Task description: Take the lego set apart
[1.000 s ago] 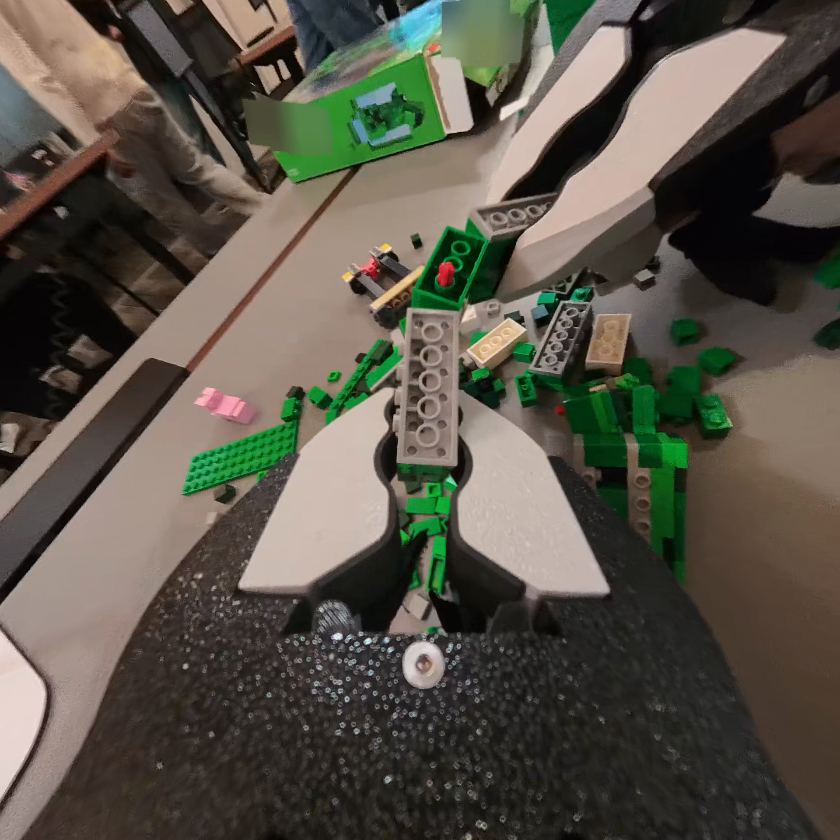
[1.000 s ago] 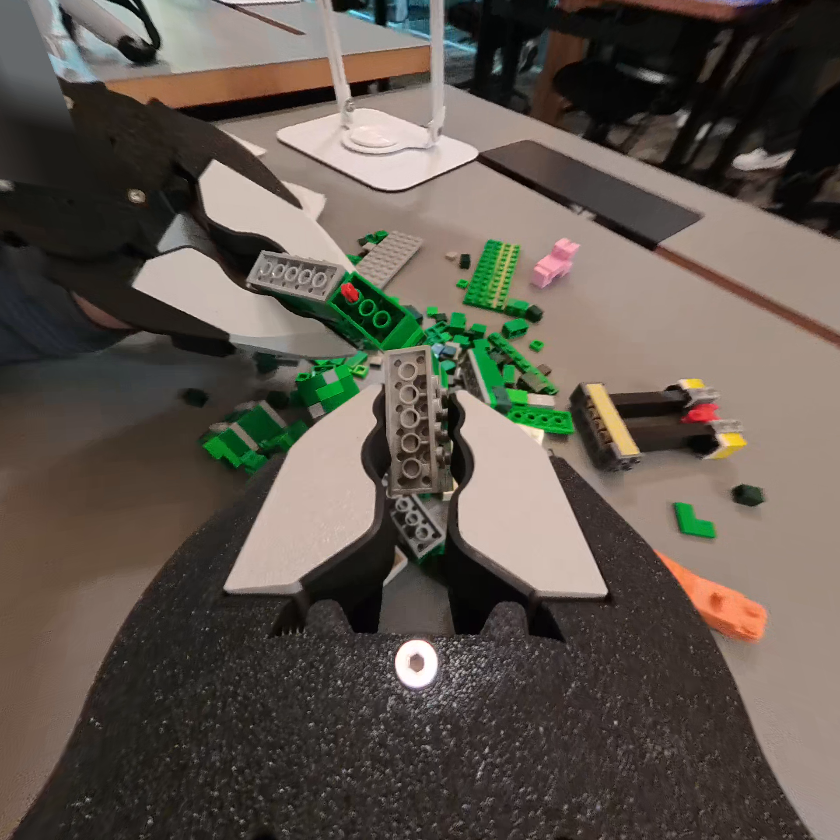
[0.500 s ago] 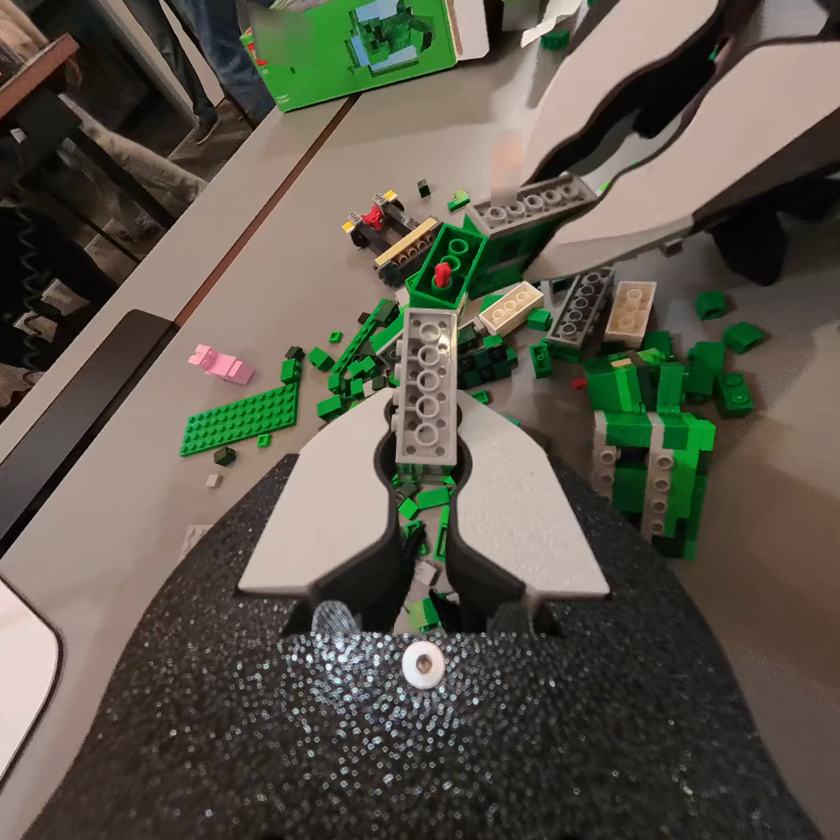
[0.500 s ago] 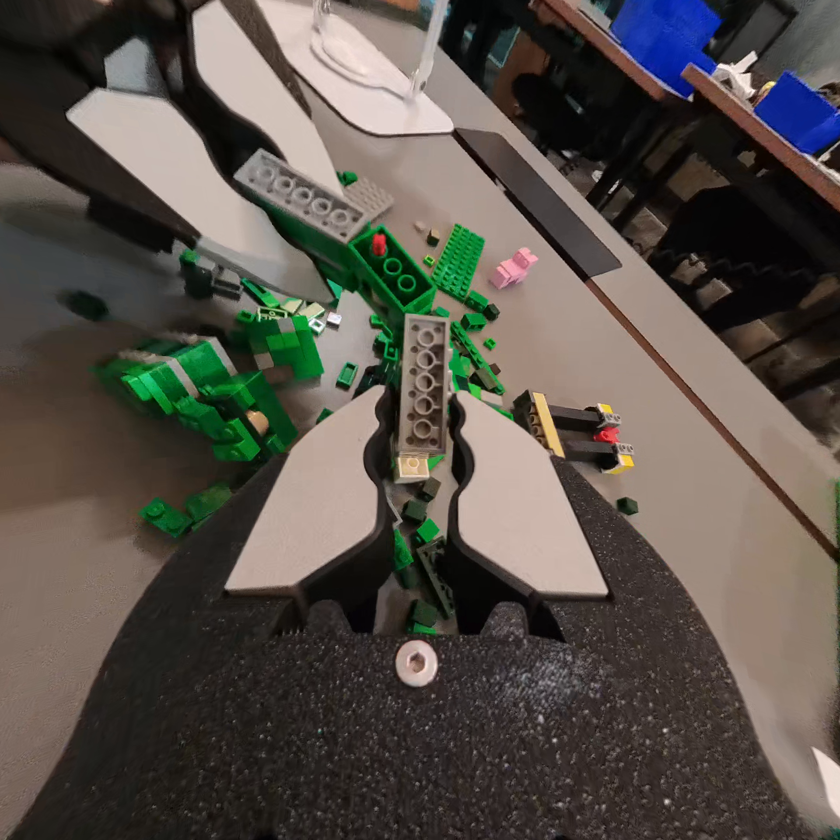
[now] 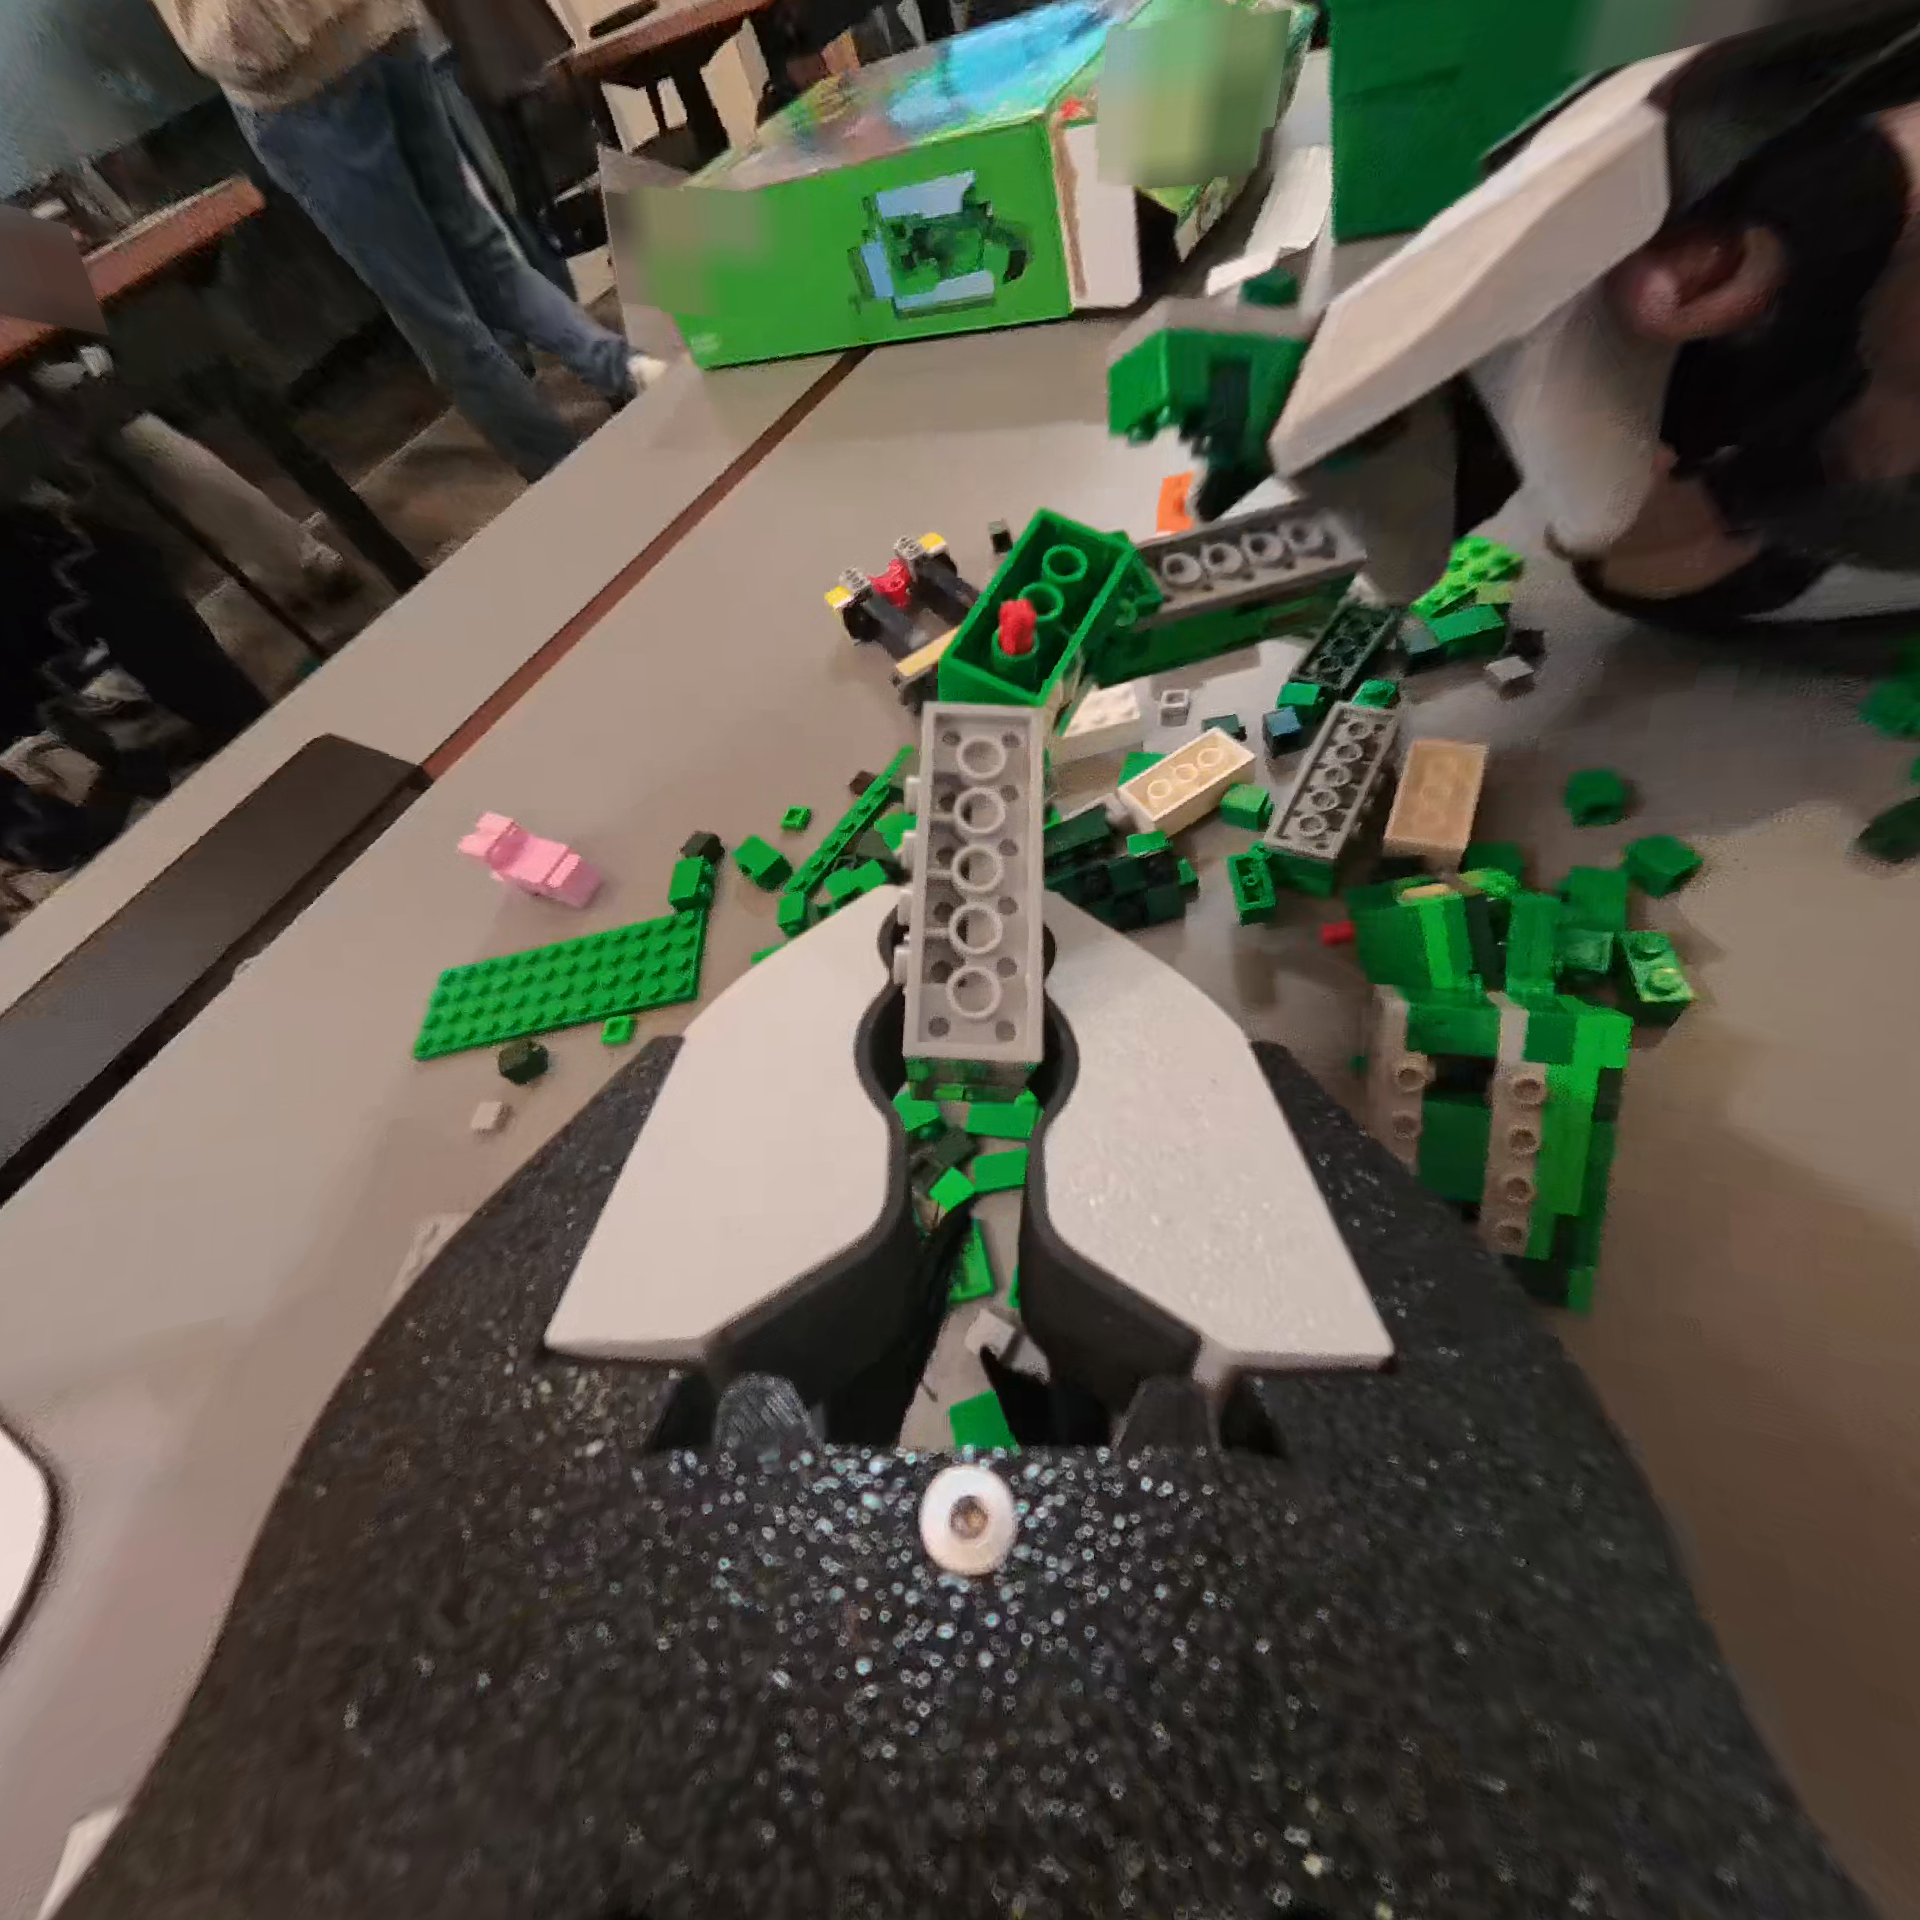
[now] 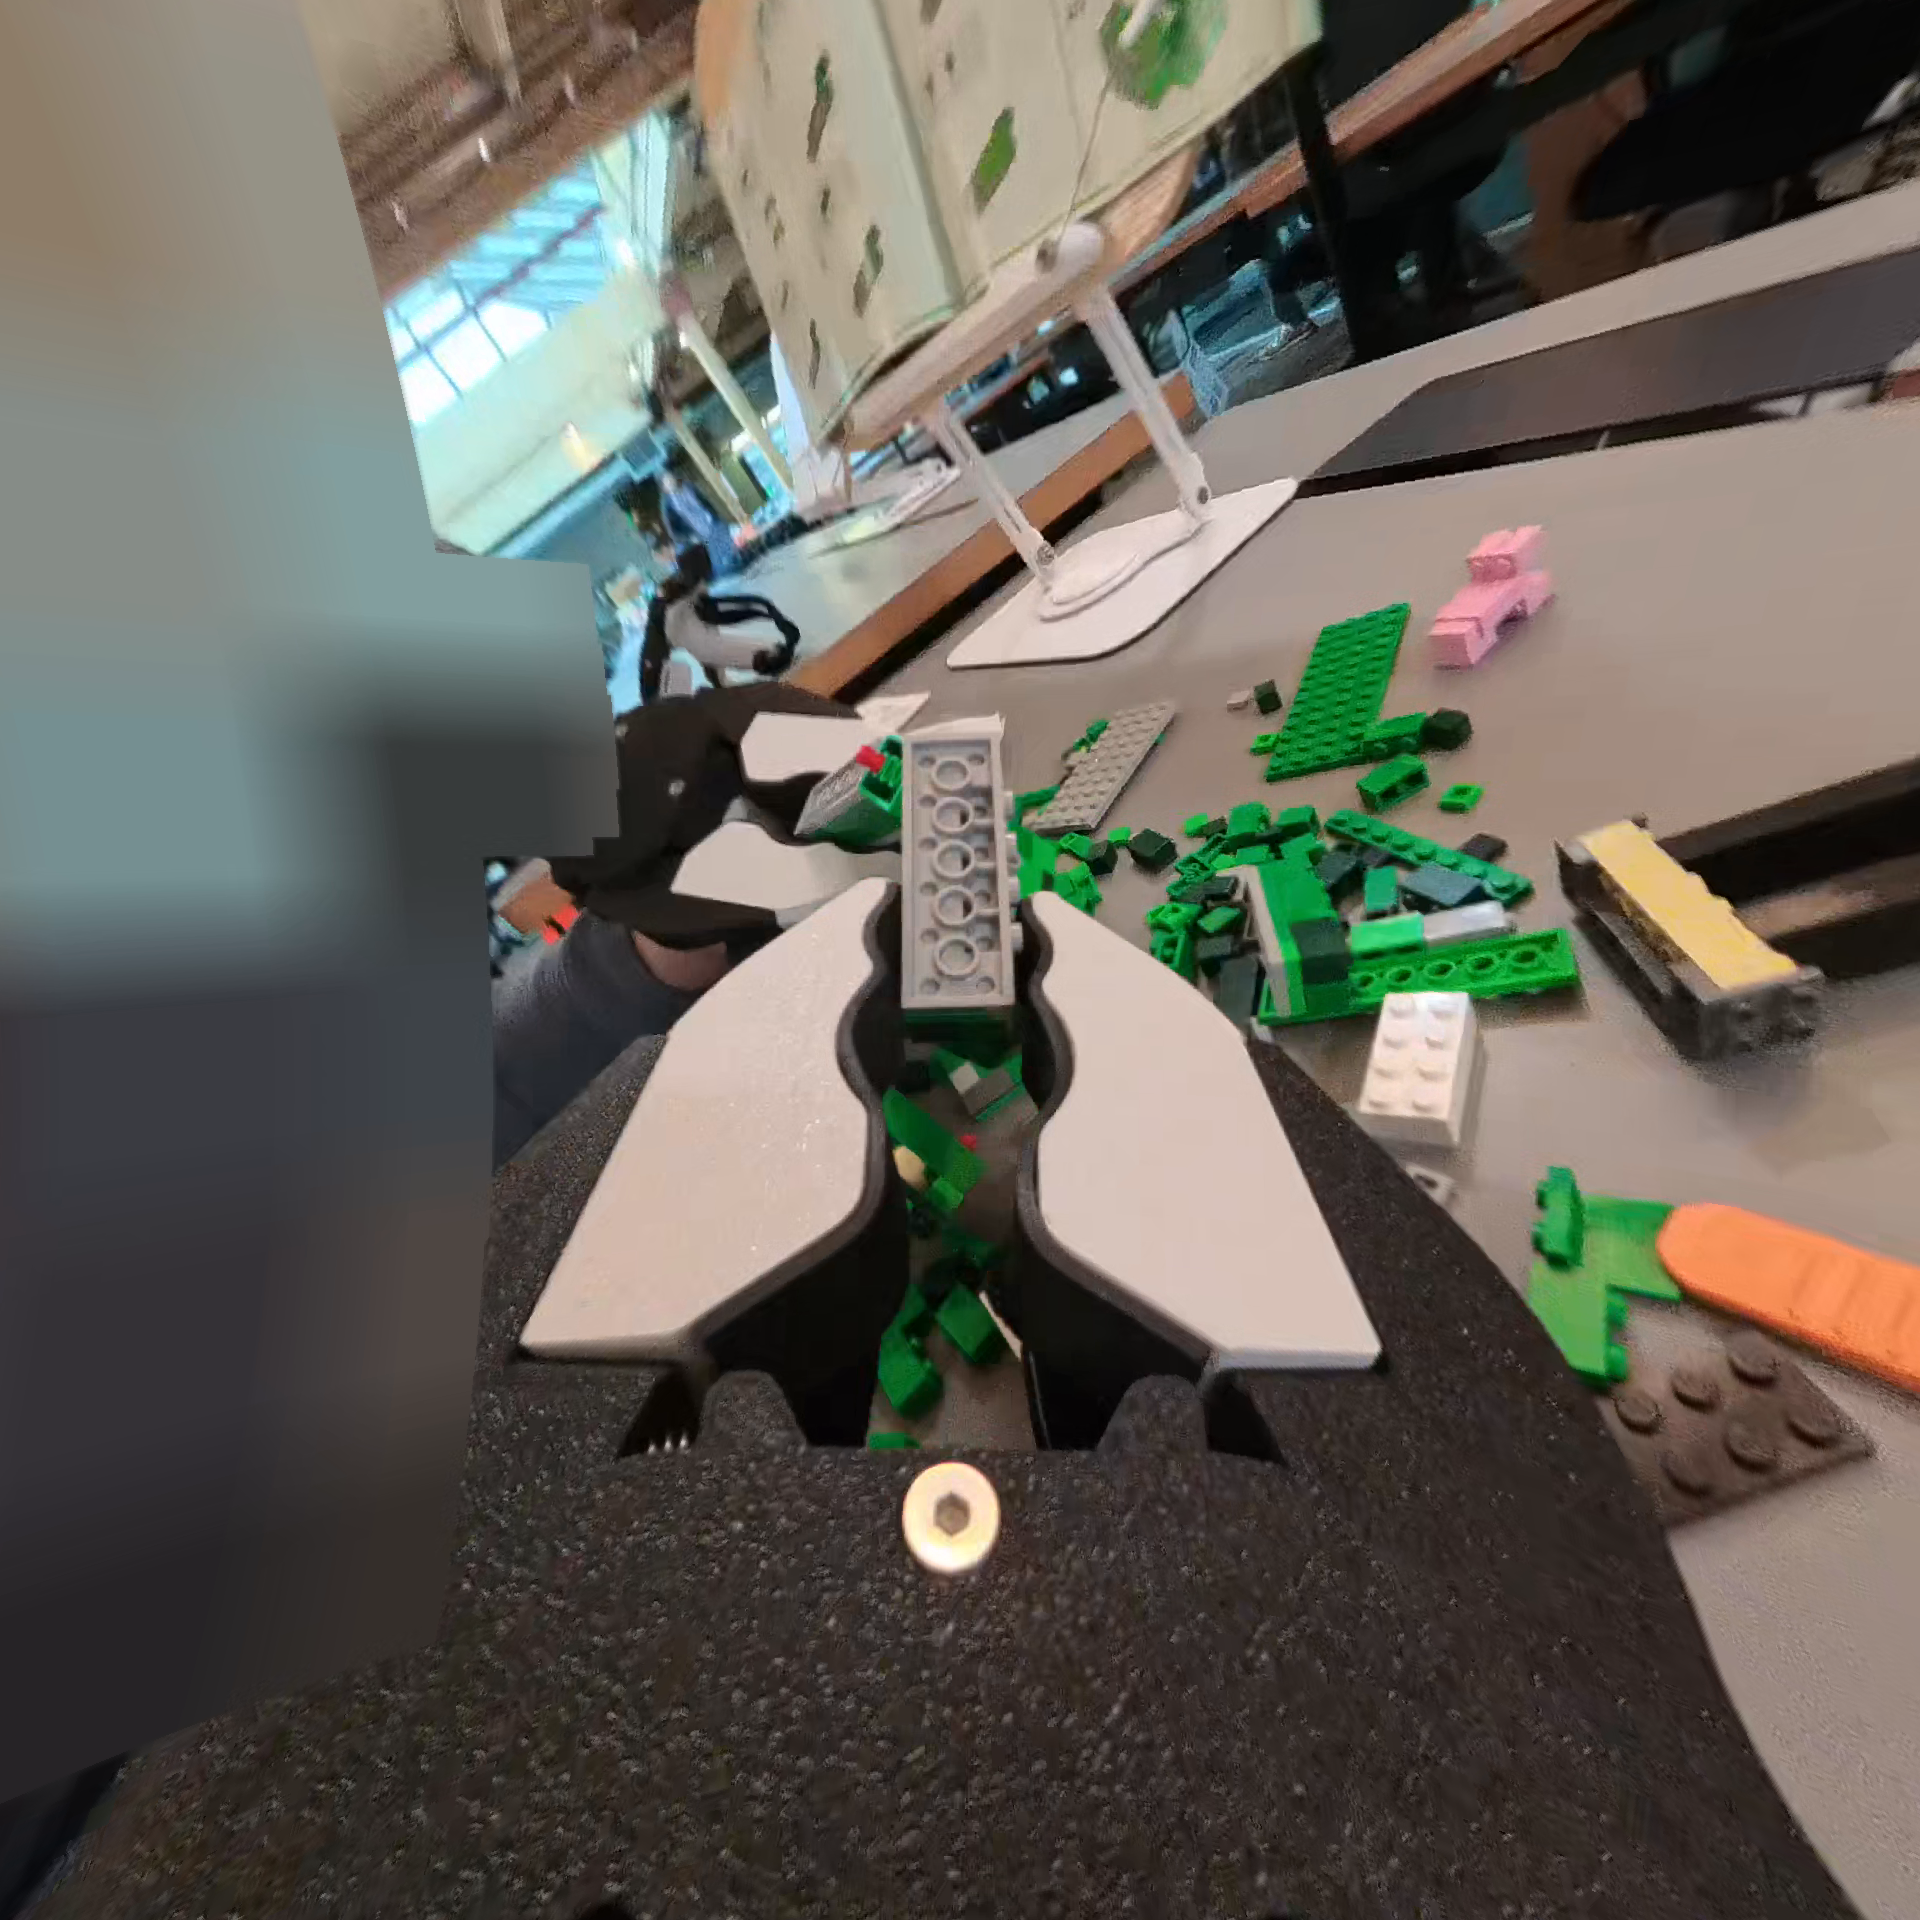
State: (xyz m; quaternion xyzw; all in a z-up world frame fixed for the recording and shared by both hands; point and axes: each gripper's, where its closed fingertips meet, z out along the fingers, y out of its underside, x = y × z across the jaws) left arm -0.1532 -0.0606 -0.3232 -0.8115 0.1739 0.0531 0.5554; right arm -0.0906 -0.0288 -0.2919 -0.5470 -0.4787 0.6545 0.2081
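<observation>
left gripper [image 5: 971, 925]: still pinching long grey studded lego brick [image 5: 975, 883]
right gripper [image 6: 954, 914]: still clamped on green-and-grey lego block [image 6: 956, 883], now swung away, tilted

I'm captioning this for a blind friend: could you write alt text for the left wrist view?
A handheld left gripper is shut on a long grey brick above a grey table strewn with small green pieces. Ahead, the right gripper holds a green and grey chunk; a pink pig and a green baseplate lie left.
</observation>
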